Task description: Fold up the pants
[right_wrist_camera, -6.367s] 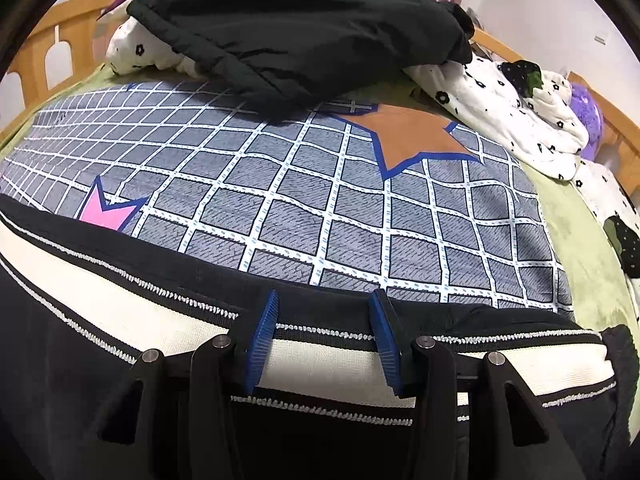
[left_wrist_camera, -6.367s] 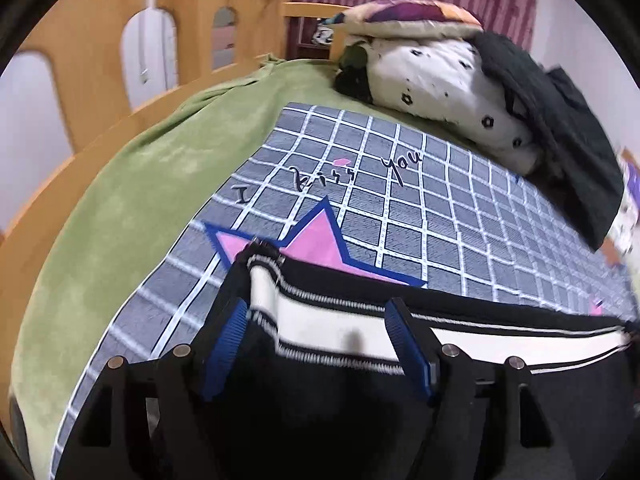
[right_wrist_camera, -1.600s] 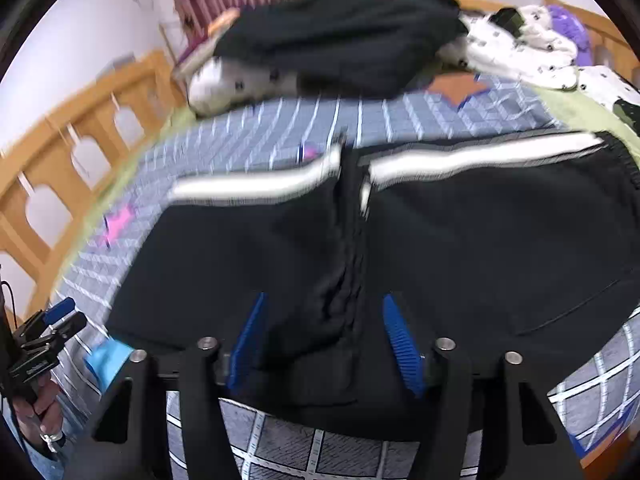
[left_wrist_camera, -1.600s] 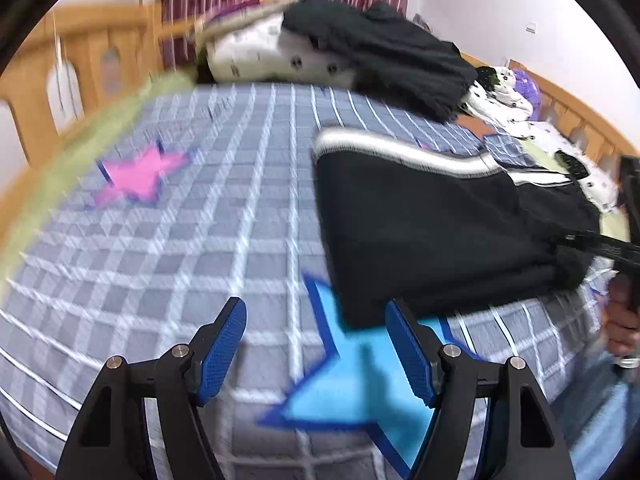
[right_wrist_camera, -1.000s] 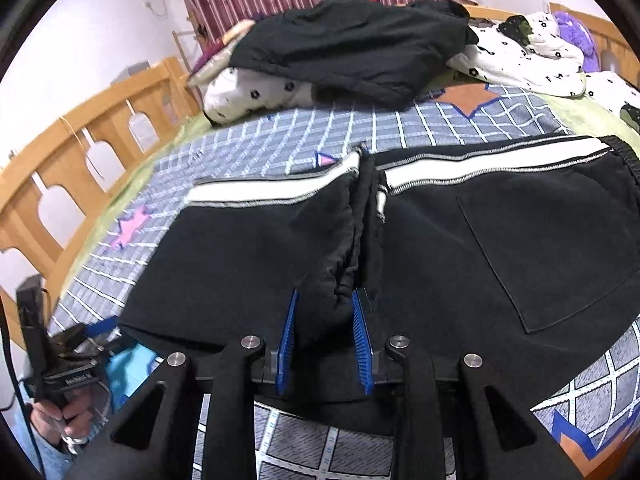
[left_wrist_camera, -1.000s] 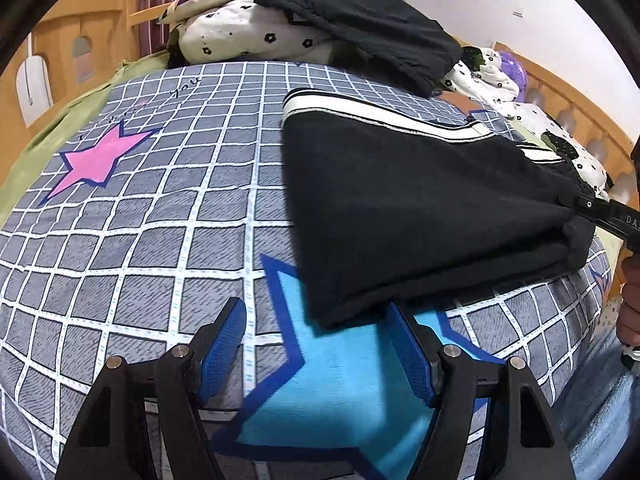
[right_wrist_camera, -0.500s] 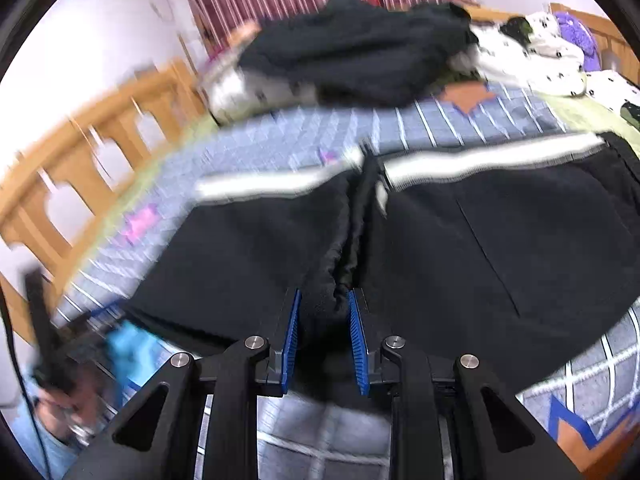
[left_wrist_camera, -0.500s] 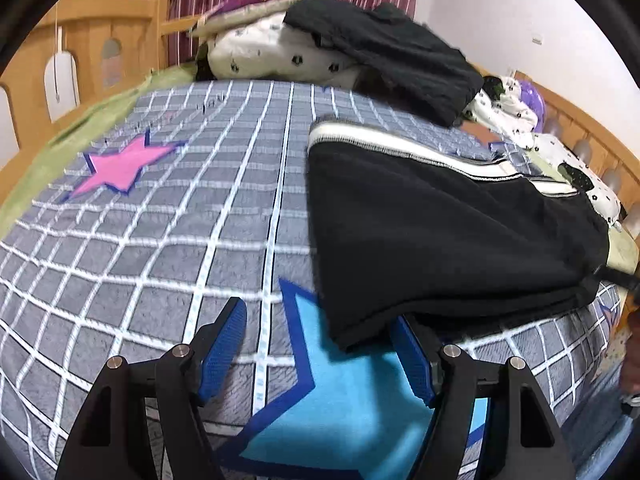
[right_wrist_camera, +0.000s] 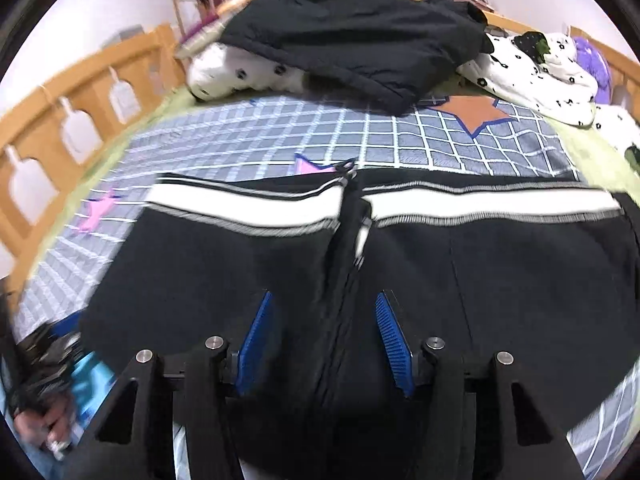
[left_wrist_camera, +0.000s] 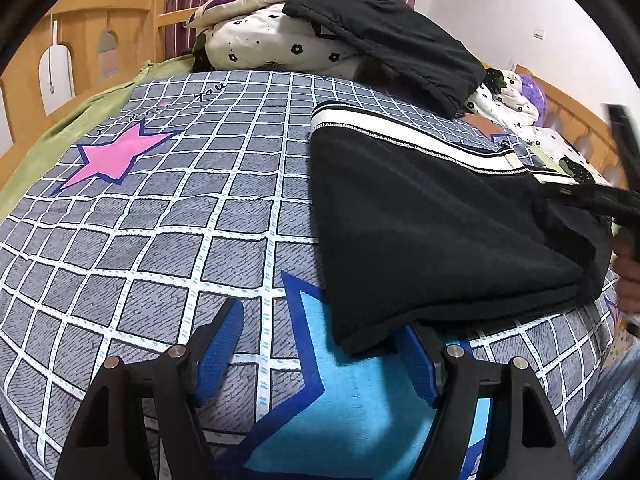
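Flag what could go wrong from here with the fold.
1. The right gripper stands open over the centre seam of the black pants with the white waistband, so nothing pins the fabric.
2. The open left gripper straddles only the pants' near corner; closing may catch the grey checked bedsheet too.

The black pants with a white-striped waistband lie flat on the grey checked bedsheet with printed stars, waistband toward the head of the bed. Behind them, a black jacket rests on white flower-print bedding. A wooden bed rail runs along the left side. The left gripper sits at the pants' near left corner; the right gripper straddles their centre fold.
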Action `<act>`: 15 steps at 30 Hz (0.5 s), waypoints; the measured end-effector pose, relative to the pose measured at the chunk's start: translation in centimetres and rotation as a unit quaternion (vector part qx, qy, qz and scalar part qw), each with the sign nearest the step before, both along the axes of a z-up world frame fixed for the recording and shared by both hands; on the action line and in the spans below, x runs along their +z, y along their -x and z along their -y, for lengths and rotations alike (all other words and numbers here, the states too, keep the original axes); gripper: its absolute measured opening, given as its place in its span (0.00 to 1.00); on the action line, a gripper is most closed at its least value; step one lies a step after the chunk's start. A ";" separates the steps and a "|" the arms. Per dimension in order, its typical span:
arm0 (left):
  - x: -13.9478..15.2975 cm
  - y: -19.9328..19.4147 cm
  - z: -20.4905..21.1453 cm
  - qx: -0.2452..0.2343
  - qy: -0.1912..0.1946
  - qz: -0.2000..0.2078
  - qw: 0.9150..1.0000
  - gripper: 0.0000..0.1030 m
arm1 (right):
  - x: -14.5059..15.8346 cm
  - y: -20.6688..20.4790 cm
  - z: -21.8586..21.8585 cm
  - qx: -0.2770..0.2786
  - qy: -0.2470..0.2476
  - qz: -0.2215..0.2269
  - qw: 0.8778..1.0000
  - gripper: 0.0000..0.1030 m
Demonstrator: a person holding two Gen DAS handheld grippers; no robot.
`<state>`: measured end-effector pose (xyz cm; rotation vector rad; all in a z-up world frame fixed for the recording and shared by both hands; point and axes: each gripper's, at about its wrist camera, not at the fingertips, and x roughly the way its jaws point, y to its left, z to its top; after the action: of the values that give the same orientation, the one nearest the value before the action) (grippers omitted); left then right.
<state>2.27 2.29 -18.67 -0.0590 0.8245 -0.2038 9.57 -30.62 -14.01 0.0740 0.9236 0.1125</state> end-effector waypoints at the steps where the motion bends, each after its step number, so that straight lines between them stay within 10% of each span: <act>1: 0.0 0.0 -0.1 -0.001 0.002 0.001 1.000 0.71 | -0.6 -1.3 -0.1 -0.009 0.000 -0.007 1.000 0.52; 6: 0.0 0.0 -0.2 -0.004 0.008 0.003 1.000 0.71 | -3.1 -3.2 0.0 0.005 -0.021 -0.026 0.999 0.15; 9: -0.1 0.1 -0.1 -0.008 0.005 0.004 1.000 0.71 | -0.4 -1.9 1.9 -0.002 -0.075 0.056 0.996 0.14; 15: 0.1 0.2 0.1 -0.012 0.003 -0.003 1.000 0.72 | -4.0 -3.2 -0.1 -0.004 0.025 0.003 1.000 0.25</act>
<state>2.12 2.16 -18.58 -0.0558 0.8299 -0.2292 12.77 -30.53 -18.02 0.0313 0.9197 0.0817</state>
